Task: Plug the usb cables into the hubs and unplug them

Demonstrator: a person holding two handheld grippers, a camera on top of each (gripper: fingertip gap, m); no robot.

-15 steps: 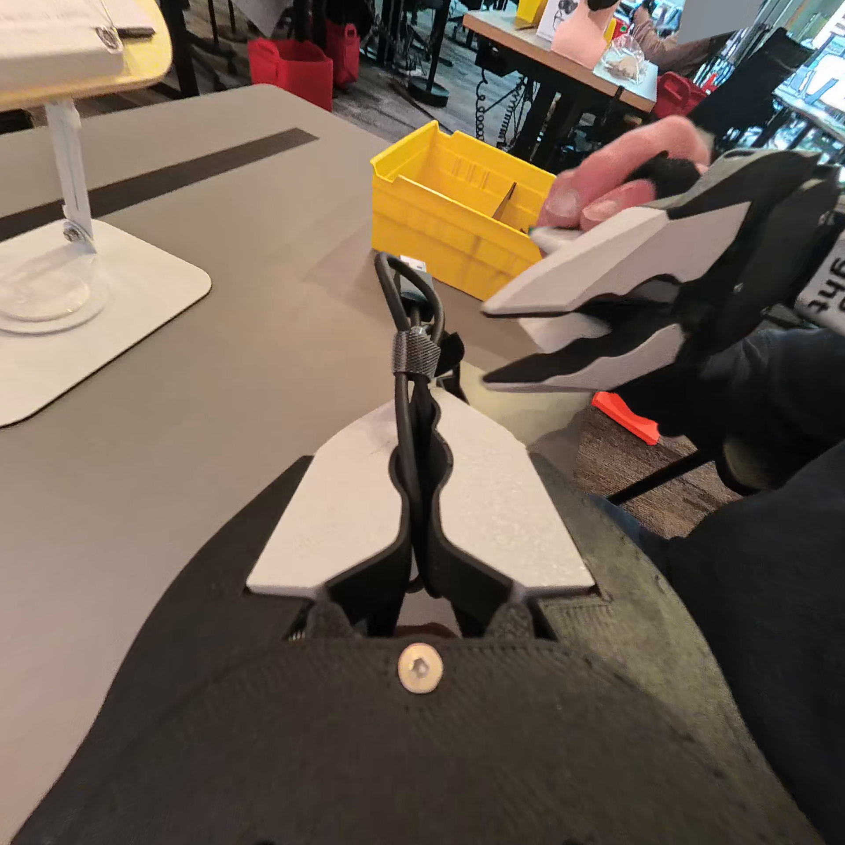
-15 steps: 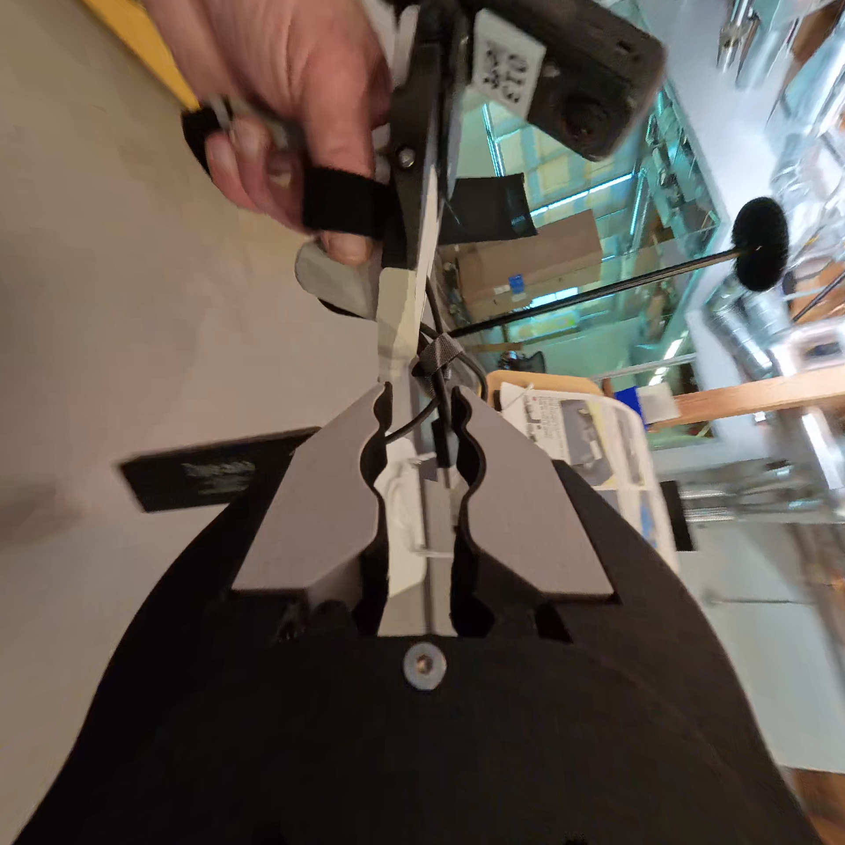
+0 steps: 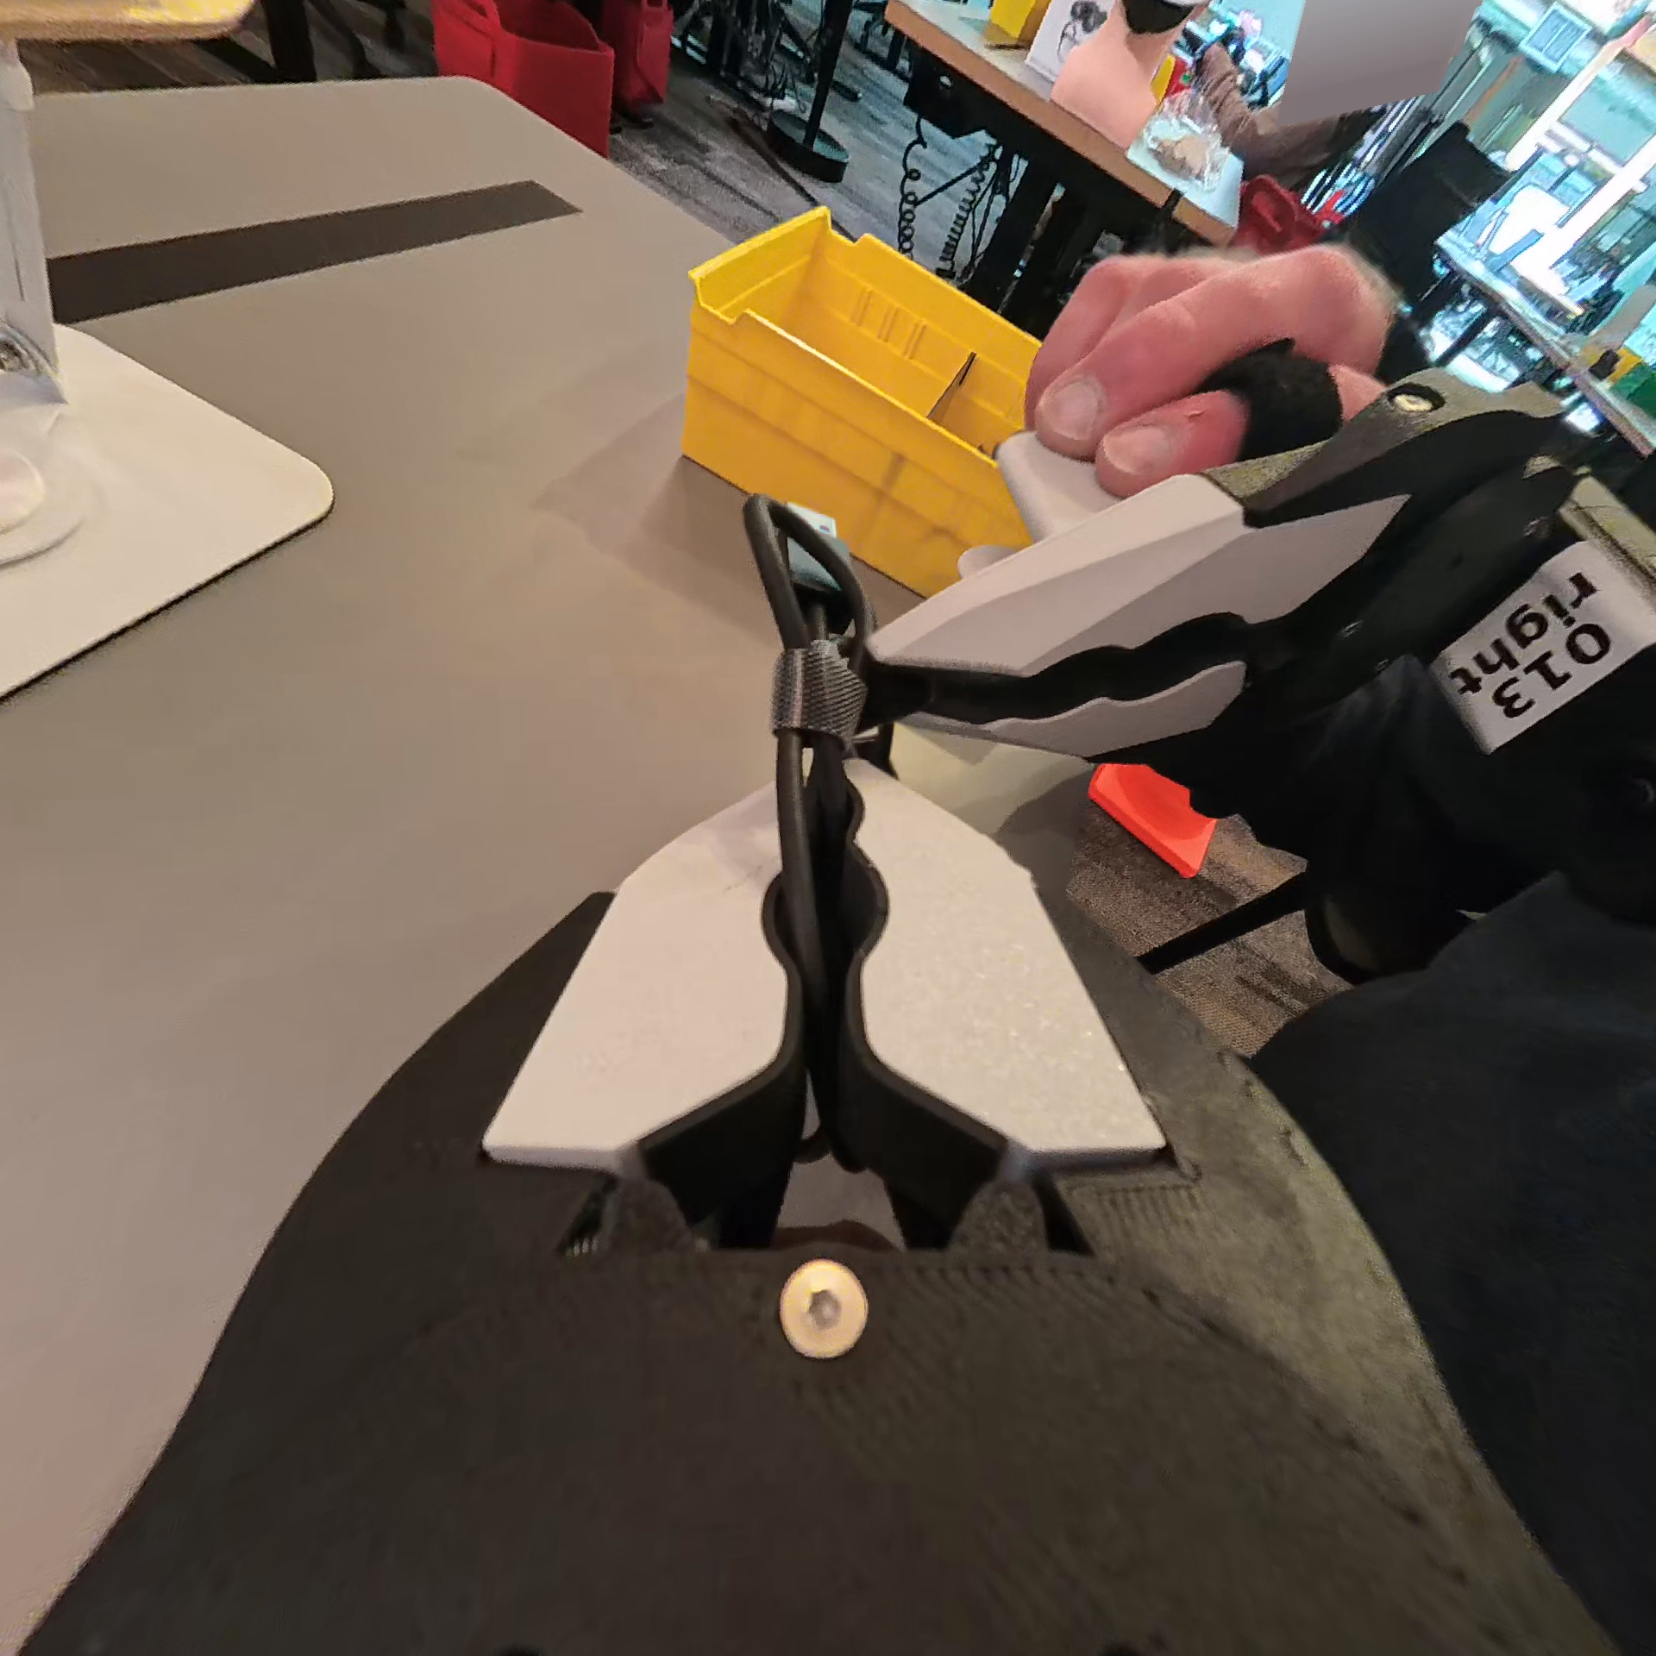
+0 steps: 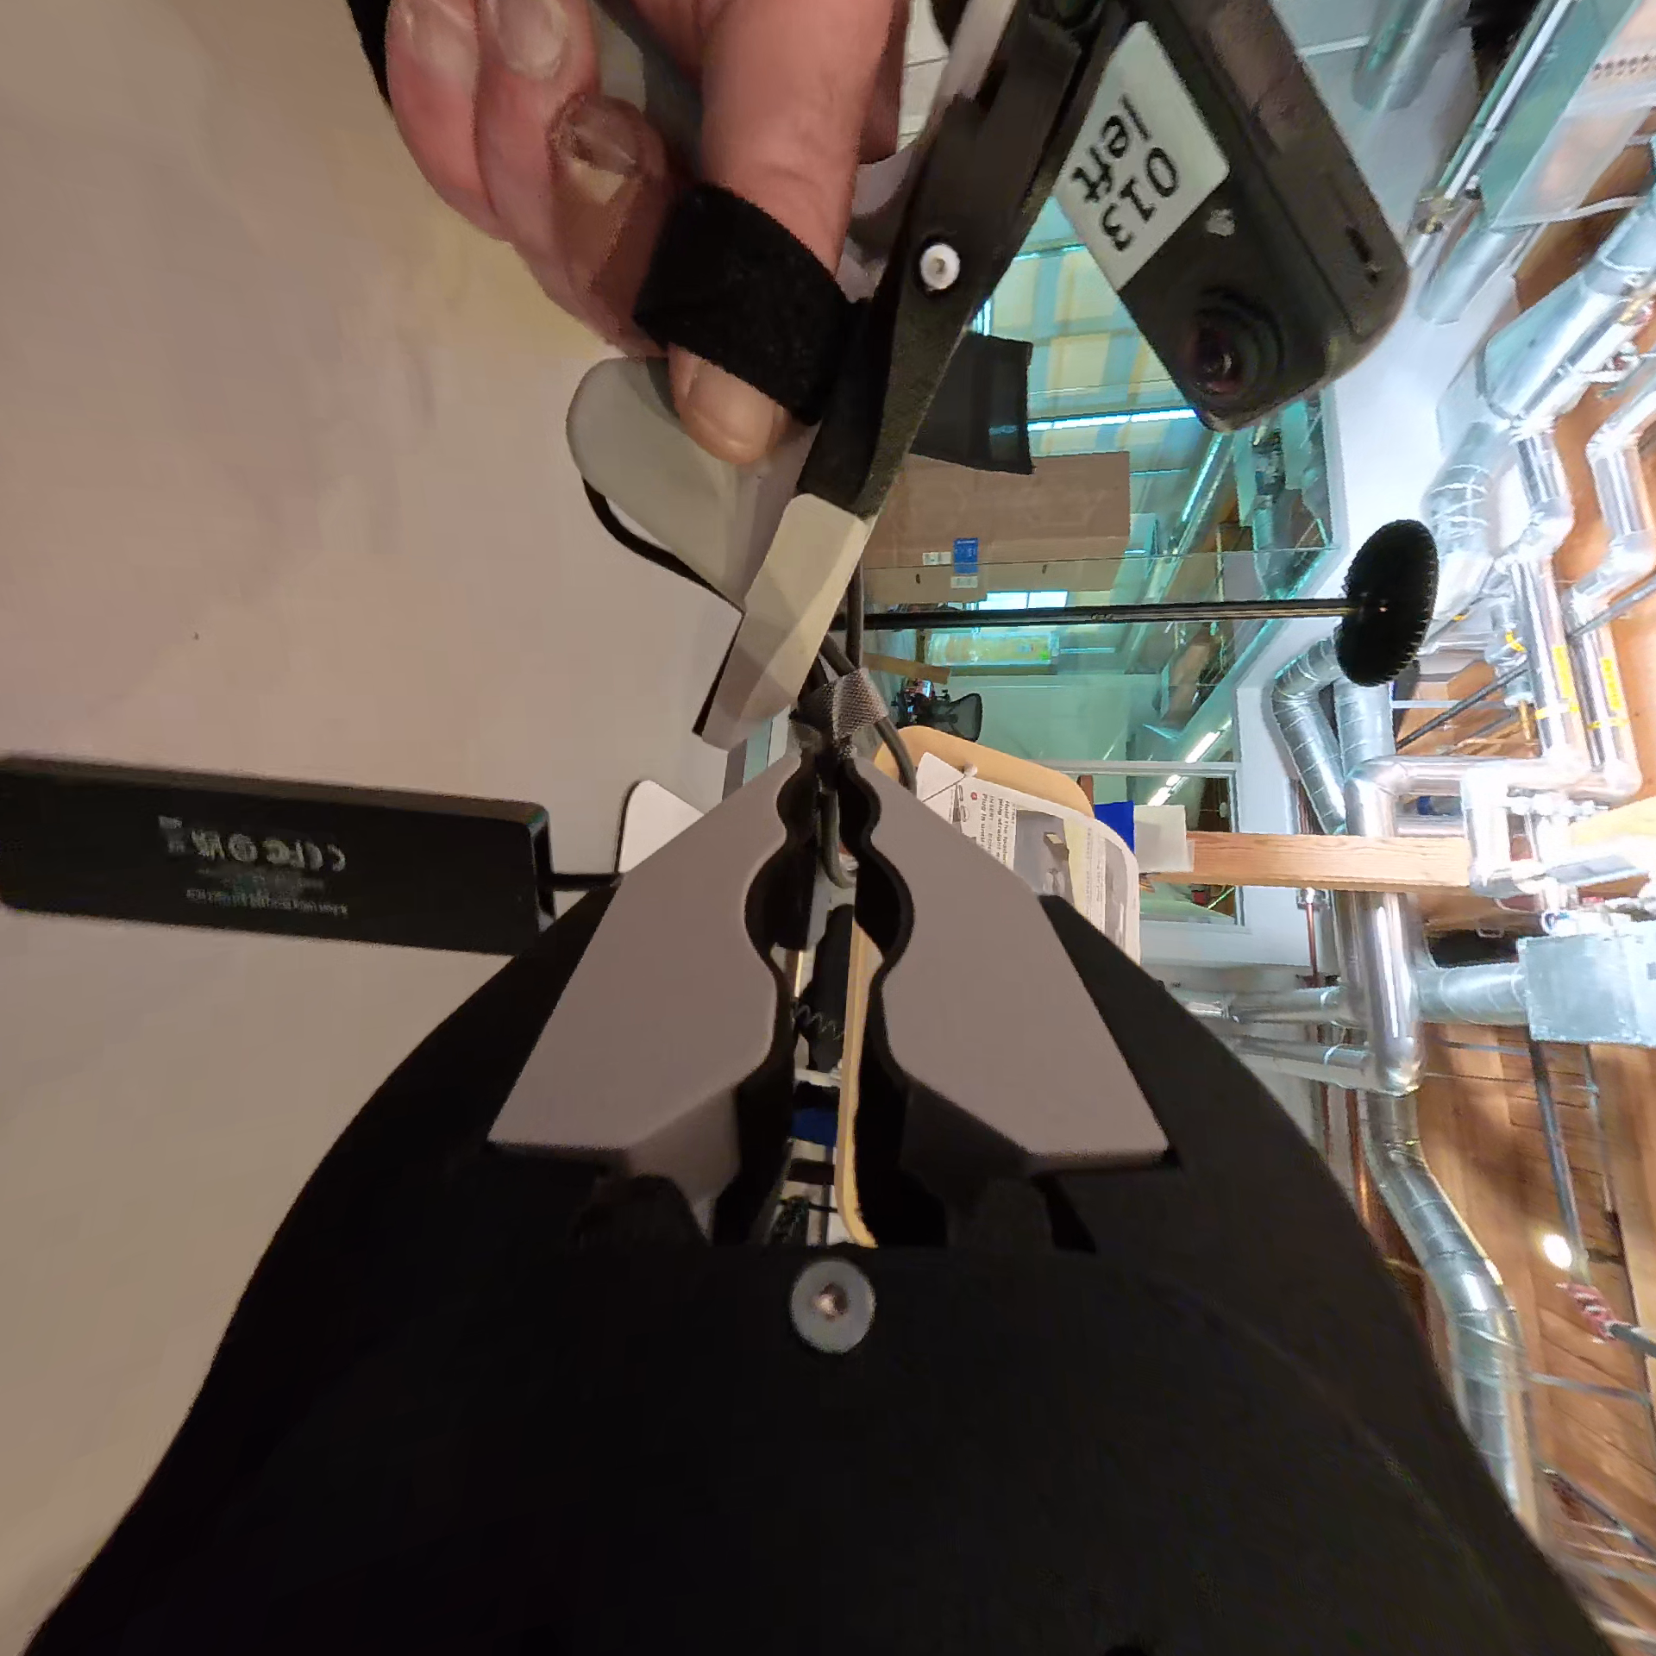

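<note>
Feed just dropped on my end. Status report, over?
Left hand-held gripper shut on coiled USB cable. Right hand-held gripper closing at its grey strap, grip unclear. Black hub on table, unplugged. Yellow bin behind.

Black cable [image 3: 792, 860], grey strap [image 3: 815, 688], yellow bin [image 3: 806, 394], black hub [image 4: 260, 851]

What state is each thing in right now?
USB cable: bundled by a grey strap, clamped upright in the left gripper, unplugged.
Right gripper: jaws nearly closed at the strap; grip unclear.
Hub: lying on the table.
Yellow bin: open-topped.
</note>
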